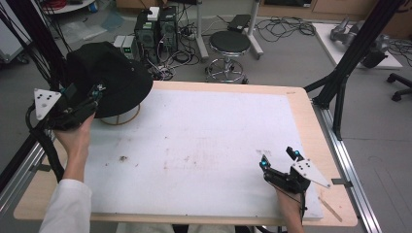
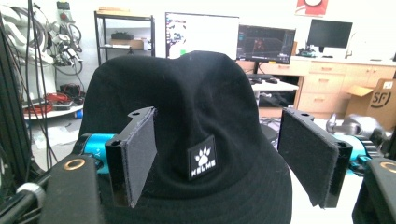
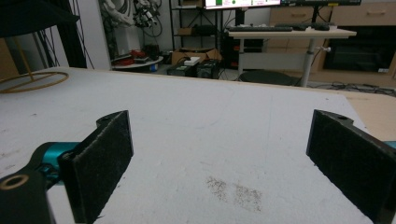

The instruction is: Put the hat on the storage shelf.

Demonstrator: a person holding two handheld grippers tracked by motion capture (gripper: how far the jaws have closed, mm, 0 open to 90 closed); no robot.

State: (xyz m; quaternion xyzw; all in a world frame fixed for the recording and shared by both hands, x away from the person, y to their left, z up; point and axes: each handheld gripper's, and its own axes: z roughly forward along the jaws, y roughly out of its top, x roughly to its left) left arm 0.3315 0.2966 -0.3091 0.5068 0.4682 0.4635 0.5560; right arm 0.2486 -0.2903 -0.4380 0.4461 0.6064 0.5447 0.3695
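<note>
Hat (image 2: 196, 116) on stand — left gripper (image 2: 219, 156) wide, facing it | right gripper (image 3: 219, 163) wide

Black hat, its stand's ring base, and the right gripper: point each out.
black hat (image 2: 196, 93): left gripper view, front of crown.
ring base (image 1: 127, 118): high view, front rim of ring.
right gripper (image 1: 279, 159): high view, midway between fingertips.

black hat (image 1: 109, 77) on stand, left gripper (image 1: 97, 93) beside
</note>
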